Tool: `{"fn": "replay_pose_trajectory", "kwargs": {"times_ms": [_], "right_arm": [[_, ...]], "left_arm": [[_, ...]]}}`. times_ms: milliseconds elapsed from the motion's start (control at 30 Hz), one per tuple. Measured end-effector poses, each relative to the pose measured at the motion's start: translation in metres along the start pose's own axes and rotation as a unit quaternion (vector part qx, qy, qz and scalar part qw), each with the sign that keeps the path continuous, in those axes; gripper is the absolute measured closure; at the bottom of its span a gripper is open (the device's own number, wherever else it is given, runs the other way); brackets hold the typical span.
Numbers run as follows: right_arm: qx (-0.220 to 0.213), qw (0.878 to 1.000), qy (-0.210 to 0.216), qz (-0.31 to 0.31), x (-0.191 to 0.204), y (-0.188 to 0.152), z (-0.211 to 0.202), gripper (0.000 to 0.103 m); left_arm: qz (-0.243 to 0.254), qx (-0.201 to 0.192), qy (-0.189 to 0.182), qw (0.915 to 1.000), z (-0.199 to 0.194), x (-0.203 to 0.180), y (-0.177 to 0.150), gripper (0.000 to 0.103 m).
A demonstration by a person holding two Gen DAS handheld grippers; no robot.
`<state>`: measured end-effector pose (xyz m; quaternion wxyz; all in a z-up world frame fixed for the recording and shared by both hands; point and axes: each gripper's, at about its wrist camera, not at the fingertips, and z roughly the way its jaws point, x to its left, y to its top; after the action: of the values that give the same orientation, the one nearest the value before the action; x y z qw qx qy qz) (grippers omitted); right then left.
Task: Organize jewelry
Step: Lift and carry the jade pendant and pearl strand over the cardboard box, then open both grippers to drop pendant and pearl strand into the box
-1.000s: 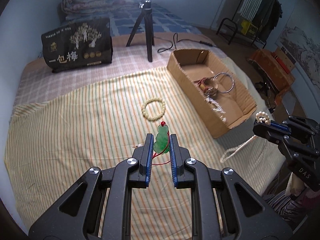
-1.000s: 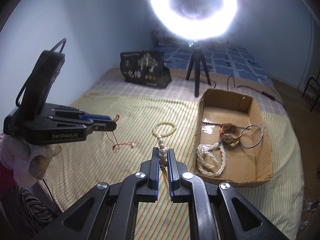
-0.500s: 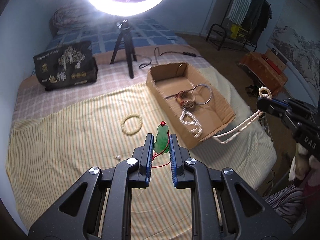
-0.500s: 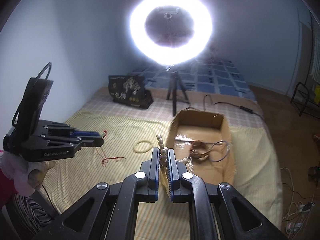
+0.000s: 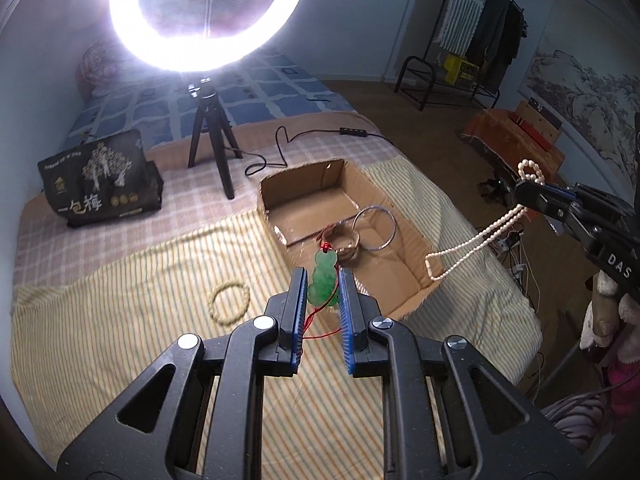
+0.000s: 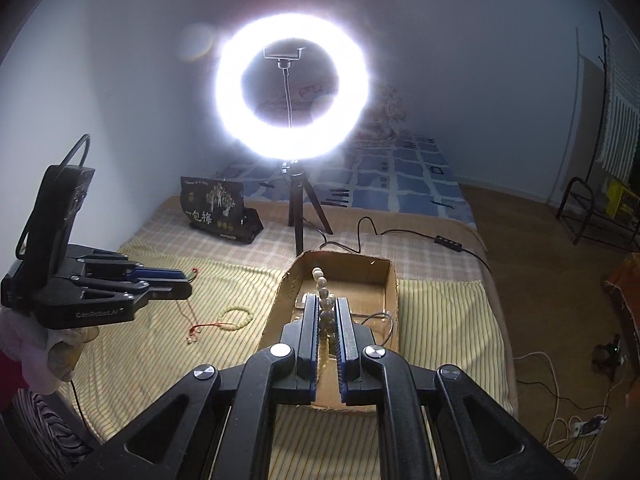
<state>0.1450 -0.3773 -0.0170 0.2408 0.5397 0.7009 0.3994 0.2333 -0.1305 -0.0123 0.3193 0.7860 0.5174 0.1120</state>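
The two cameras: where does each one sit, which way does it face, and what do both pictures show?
Left wrist: sits on the left gripper, faces down at the bed and cardboard box; shows its fingers on the green pendant, plus the right gripper.
Right wrist: sits on the right gripper, faces across the bed; shows its fingers on the pearl necklace, plus the left gripper.
Shared: box, ring light, bead bracelet.

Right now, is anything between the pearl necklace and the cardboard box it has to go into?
Nothing visible blocks it. The right gripper is shut on the pearl necklace, which hangs free in the air beside the open-topped cardboard box. Inside, a metal bangle already lies there, with bare floor around it.
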Motion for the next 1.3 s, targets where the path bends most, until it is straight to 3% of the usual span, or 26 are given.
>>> {"fn": "replay_pose_trajectory", "kwargs": {"times_ms": [667,1300], "right_arm": [[0.038,0.999,0.013,0.003,-0.034,-0.009,0.058,0.098],[0.099,0.994,0.034,0.044,-0.056,-0.037,0.126,0.098]], "left_arm": [[0.011,0.013,0.012,0.9998,0.083,-0.005,0.064,0.089],[0.004,0.055,0.033,0.9979,0.171,0.013,0.072,0.089]]}}
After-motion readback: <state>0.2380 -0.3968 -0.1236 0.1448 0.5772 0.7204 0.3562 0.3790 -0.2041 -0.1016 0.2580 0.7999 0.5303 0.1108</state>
